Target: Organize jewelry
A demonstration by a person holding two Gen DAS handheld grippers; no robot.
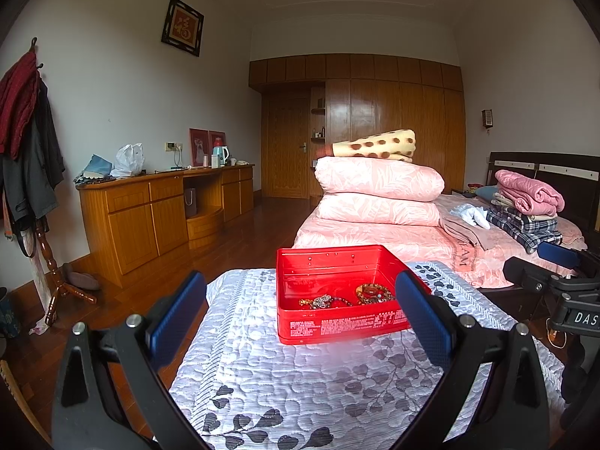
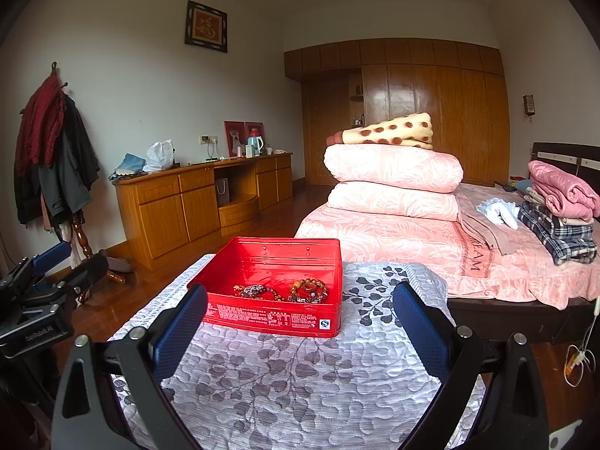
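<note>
Clear quilt [image 2: 300, 382] before red tin [image 2: 273, 318]

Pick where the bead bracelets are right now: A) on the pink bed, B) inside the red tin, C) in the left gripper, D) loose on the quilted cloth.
B: the bead bracelets lie on the floor of the open red tin, which sits on the quilted cloth; both the left gripper and right gripper are open and empty.
</note>
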